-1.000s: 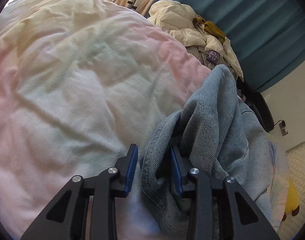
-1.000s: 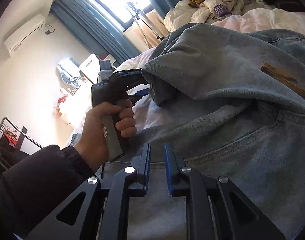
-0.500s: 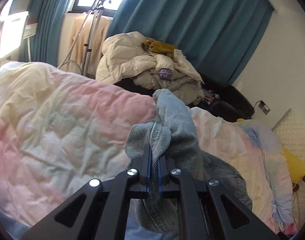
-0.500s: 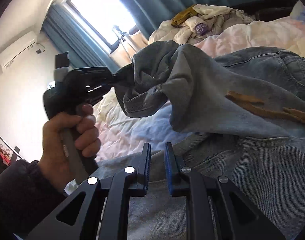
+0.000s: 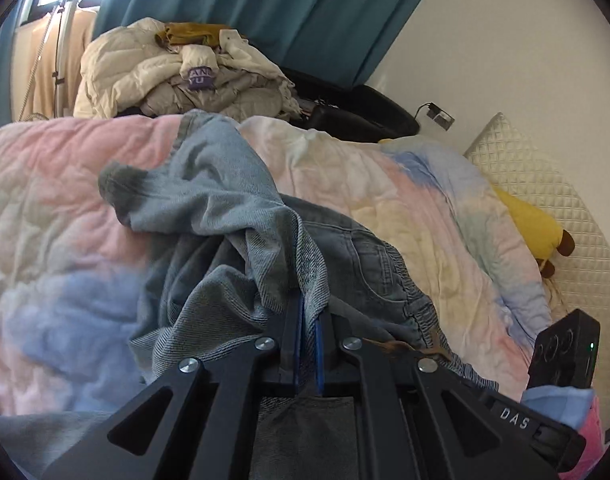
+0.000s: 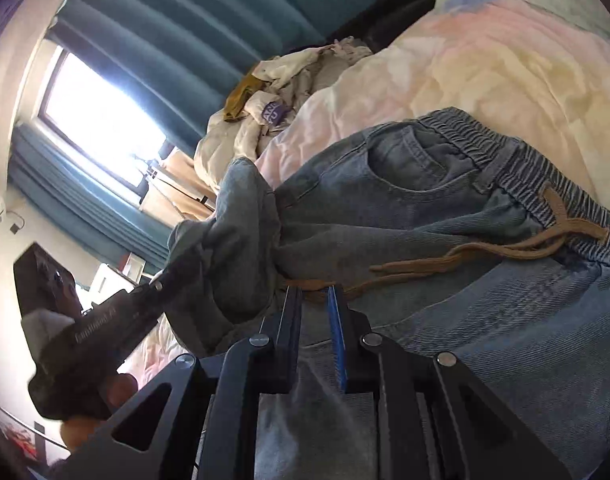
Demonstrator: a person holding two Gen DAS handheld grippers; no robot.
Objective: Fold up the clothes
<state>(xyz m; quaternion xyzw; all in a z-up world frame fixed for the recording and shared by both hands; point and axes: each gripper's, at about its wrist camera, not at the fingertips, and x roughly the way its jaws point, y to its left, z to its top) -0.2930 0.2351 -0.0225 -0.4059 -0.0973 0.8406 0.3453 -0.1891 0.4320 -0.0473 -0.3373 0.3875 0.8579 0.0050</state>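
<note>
The left hand-held gripper (image 5: 308, 312), marked "DAS", clamps the jeans (image 5: 225, 208); the right hand-held gripper (image 6: 313, 300) stands slightly parted over the drawstring (image 6: 465, 256).

Jeans (image 5: 233, 200) on quilt (image 5: 385, 184); clothes pile (image 5: 177, 76) behind quilt; plush toy (image 5: 537, 228) right, beside headboard (image 5: 545, 168).

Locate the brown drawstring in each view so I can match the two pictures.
Left wrist: the drawstring peeks out at lower centre-right, just right of the fingers, on the jeans.
Right wrist: right of centre, running from the waistband down-left toward the fingers.
Shared landmark: purple patch on the clothes pile, upper left in the left view and top centre in the right.
</note>
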